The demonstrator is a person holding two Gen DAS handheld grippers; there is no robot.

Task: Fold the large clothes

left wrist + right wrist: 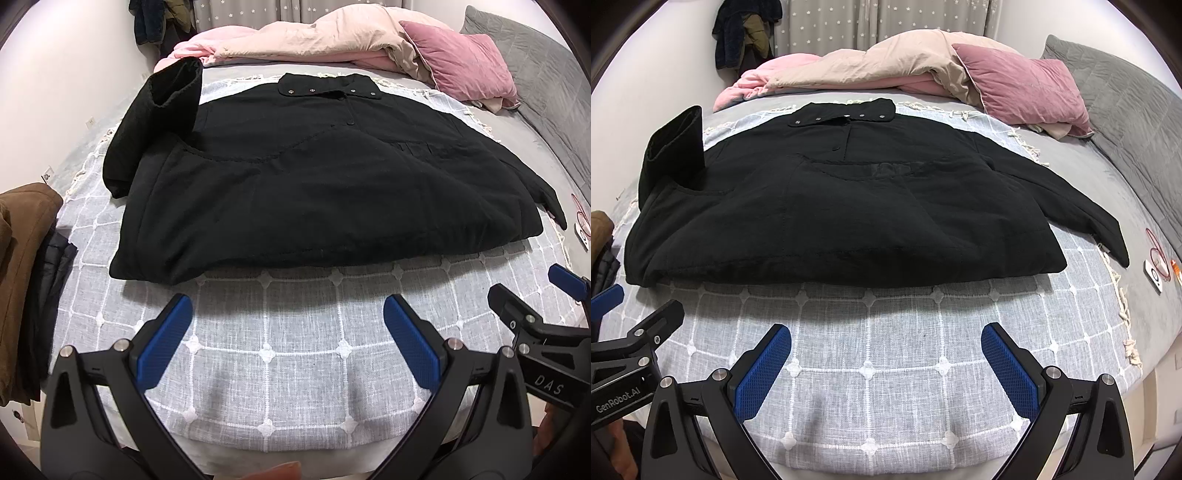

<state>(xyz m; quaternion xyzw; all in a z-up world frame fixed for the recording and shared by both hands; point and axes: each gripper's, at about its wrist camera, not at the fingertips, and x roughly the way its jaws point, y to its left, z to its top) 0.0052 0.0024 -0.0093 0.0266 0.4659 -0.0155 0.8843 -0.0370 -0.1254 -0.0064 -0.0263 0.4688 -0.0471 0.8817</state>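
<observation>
Both the left gripper (288, 339) and right gripper (886, 365) are held spread and empty above the checked blanket (295, 369); just ahead, the black coat (831, 206) is laid flat, seemingly readied for folding.

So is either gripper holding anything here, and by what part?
Nothing is held. The left gripper and right gripper are both open over the bedspread, short of the black coat.
</observation>
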